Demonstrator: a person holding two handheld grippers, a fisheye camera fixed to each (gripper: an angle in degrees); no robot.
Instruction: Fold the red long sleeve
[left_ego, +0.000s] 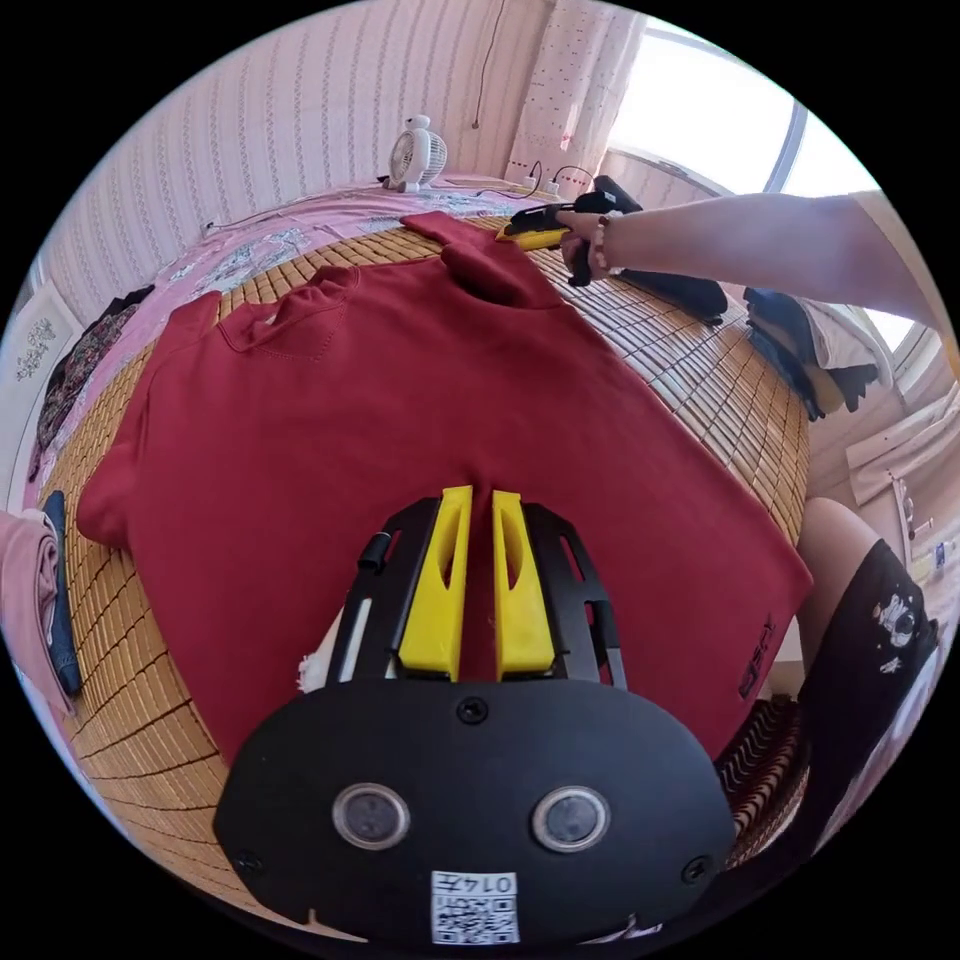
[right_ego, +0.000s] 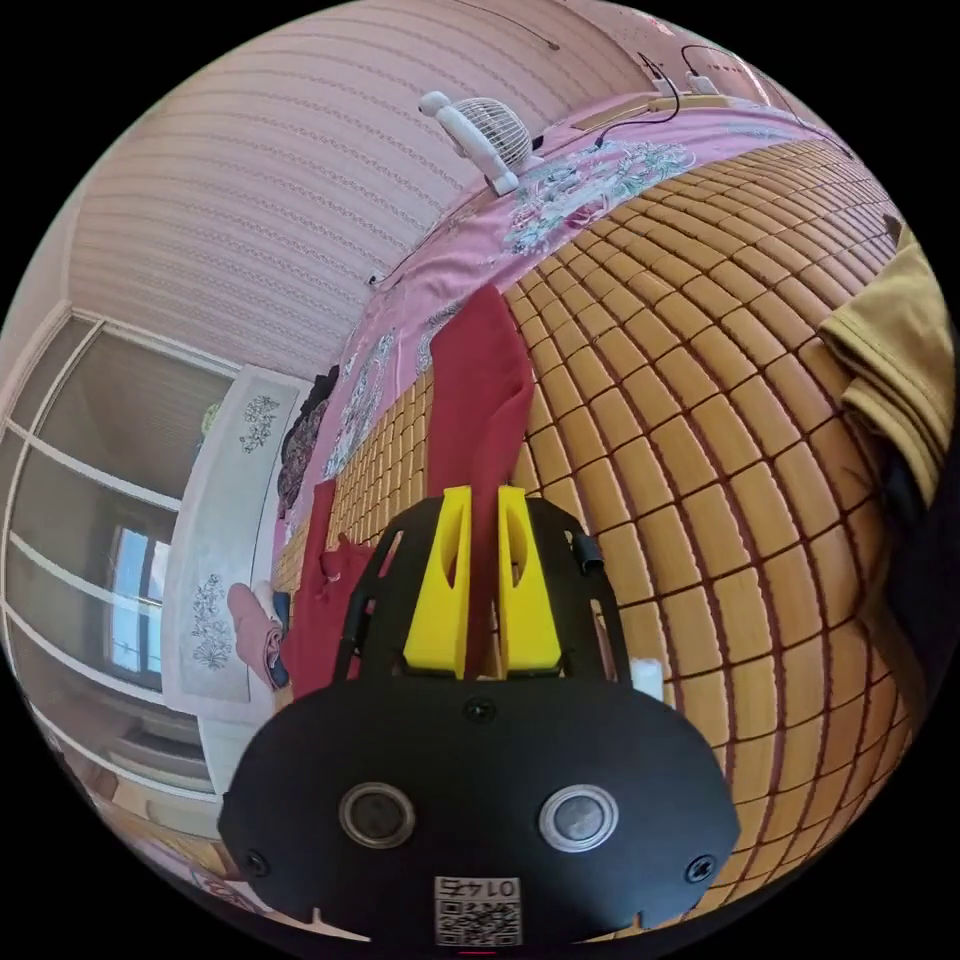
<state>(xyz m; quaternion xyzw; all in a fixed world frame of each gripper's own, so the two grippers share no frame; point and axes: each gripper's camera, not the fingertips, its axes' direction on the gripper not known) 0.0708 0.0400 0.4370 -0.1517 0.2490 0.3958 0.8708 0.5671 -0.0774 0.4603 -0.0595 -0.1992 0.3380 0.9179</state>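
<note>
Bamboo mat (left_ego: 700, 390) bears the red long sleeve (left_ego: 400, 420); left gripper (left_ego: 478, 500) pinches its hem, right gripper (right_ego: 483, 500) clamps the sleeve (right_ego: 475, 400), whose smooth knit may slip free when lifted

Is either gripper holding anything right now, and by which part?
Right gripper is shut on the sleeve of the red long sleeve. Left gripper sits nearly closed on its body; a grip there cannot be told.

Striped pink wall (left_ego: 250, 130), bright window (left_ego: 700, 100), bamboo mat (right_ego: 720, 420)
</note>
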